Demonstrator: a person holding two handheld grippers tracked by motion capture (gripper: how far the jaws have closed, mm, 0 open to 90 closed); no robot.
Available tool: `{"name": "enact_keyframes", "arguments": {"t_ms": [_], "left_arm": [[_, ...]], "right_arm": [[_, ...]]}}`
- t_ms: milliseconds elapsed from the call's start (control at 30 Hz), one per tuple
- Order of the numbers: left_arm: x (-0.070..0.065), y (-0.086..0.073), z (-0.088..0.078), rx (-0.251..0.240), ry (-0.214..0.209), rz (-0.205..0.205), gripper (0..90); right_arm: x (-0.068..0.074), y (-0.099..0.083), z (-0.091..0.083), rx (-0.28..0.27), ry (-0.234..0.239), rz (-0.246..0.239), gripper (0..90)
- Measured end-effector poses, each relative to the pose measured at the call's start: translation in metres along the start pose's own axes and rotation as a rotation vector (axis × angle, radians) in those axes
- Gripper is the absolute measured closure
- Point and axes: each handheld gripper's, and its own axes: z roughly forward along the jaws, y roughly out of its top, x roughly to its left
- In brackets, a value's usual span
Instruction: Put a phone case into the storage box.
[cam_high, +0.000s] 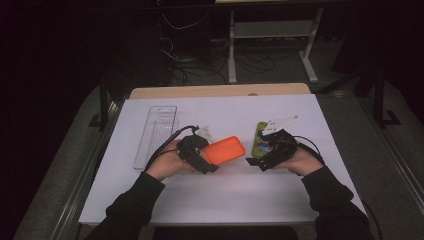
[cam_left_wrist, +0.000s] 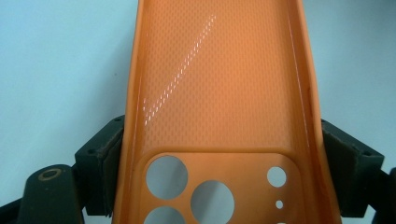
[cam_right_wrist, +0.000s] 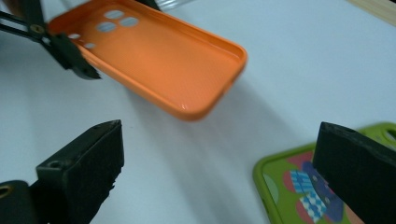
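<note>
- Plainly, the left claw is clamped on the orange phone case, one jaw on each long side at the end with the camera holes, as the left gripper view shows.
- That case is held inner side up, above the white bench, near its middle; its free end points toward the right hand.
- Over to the right, the right claw stands apart, its jaws wide and nothing between them.
- Seen from the right gripper view, the case hangs ahead of the right claw, well apart from its jaws.
- A green patterned phone case lies flat on the bench just beside the right hand, toward the right edge.
- A clear plastic tray lies along the bench's left edge, beyond the left hand.
</note>
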Motion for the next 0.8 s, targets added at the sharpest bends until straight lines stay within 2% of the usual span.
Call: {"name": "enact_keyframes", "arguments": {"t_ms": [67,100,233,367,400,467,600,633,700,800], "left_arm": [[0.0,0.0,-0.001,0.006,0.001,-0.002,15.7],[0.002,0.0,-0.002,0.019,0.005,0.011,15.8],[0.002,-0.001,-0.002,0.009,0.003,-0.01,15.7],[0.001,-0.003,-0.002,0.007,0.001,-0.027,15.7],[0.001,-0.002,-0.003,0.019,0.001,-0.025,15.7],[0.001,-0.003,-0.003,0.012,0.004,-0.029,15.7],[0.002,-0.004,-0.004,0.017,0.001,-0.034,15.7],[0.004,-0.004,-0.005,0.039,0.001,-0.007,15.7],[0.002,-0.004,-0.003,0.013,0.0,-0.037,15.7],[0.003,-0.004,-0.004,0.013,-0.001,-0.043,15.7]], "right_arm": [[0.002,-0.005,0.001,-0.016,-0.026,0.018,1.0],[0.003,-0.008,0.001,-0.022,-0.045,0.031,1.0],[0.009,-0.02,0.004,-0.043,-0.079,0.083,1.0],[0.014,-0.032,0.007,-0.076,-0.136,0.104,0.6],[0.015,-0.034,0.007,-0.078,-0.141,0.107,0.6],[0.017,-0.038,0.009,-0.073,-0.144,0.107,0.2],[0.019,-0.044,0.013,-0.087,-0.145,0.136,0.2],[0.018,-0.045,0.014,-0.089,-0.146,0.131,0.2],[0.018,-0.046,0.015,-0.089,-0.144,0.132,0.2],[0.017,-0.045,0.016,-0.105,-0.147,0.135,0.2]]}}
